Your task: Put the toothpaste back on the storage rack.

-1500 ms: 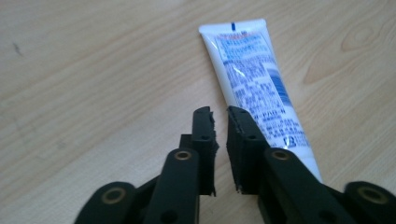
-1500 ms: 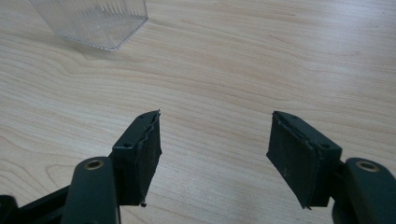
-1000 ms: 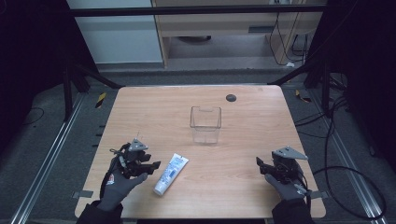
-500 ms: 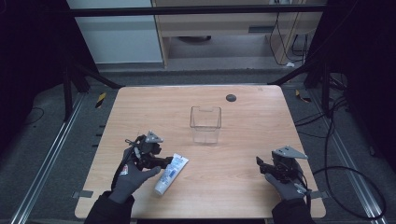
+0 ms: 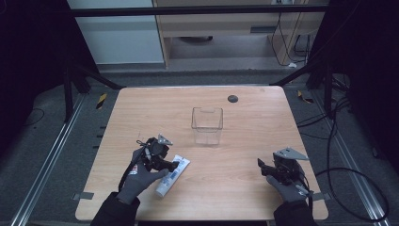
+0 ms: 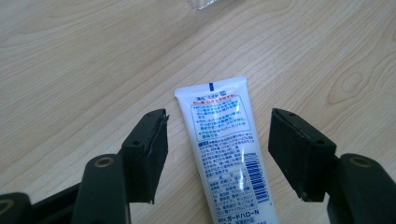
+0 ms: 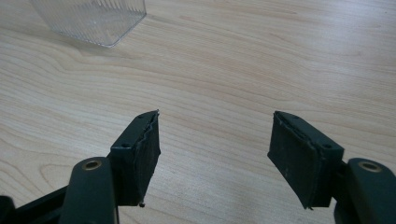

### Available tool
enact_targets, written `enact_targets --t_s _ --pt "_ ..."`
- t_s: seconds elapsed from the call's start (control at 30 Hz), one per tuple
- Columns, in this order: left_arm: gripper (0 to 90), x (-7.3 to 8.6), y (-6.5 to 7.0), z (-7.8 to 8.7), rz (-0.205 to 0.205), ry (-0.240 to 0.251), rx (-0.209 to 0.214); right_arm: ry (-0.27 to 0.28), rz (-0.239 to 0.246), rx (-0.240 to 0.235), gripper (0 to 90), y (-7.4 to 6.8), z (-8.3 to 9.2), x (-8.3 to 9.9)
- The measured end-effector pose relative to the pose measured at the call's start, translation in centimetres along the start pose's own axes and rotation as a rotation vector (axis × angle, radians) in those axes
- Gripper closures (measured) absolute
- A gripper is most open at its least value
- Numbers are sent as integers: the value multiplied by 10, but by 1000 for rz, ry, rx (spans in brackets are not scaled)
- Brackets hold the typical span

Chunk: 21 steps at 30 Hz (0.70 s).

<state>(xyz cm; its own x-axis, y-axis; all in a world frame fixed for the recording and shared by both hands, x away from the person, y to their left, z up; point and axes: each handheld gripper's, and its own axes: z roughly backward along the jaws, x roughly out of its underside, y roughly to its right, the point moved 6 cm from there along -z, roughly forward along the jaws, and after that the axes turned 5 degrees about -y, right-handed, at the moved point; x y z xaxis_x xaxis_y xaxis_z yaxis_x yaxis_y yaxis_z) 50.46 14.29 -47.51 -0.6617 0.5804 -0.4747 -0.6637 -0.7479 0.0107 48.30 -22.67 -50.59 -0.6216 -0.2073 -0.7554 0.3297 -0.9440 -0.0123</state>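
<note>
Table (image 5: pixel 235 197) bare along near edge between left gripper (image 5: pixel 175 165) and right gripper (image 5: pixel 261 168); wide passage there. Clear box (image 5: pixel 207 125) stands mid-table, blocking the straight line to the far edge. Tube (image 6: pixel 225 149) lies flat between left jaws, gaps either side; small dark disc (image 5: pixel 232 98) near far edge.

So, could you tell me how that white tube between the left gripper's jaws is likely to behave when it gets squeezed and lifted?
The white tube lies flat with a crimped flat end, so it probably will not roll. Its glossy skin may be slippery. It looks soft, so it would likely dent between the open jaws of the left gripper, which have just been opening.
</note>
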Motion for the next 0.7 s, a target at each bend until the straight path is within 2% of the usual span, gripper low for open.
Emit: enact_targets --t_s 0.33,0.7 --pt "358 4 4 -16 -8 -71 16 -7 2 -2 333 0 -1 1" --pt "351 6 8 -29 -10 -106 18 -11 5 -3 333 0 -2 1"
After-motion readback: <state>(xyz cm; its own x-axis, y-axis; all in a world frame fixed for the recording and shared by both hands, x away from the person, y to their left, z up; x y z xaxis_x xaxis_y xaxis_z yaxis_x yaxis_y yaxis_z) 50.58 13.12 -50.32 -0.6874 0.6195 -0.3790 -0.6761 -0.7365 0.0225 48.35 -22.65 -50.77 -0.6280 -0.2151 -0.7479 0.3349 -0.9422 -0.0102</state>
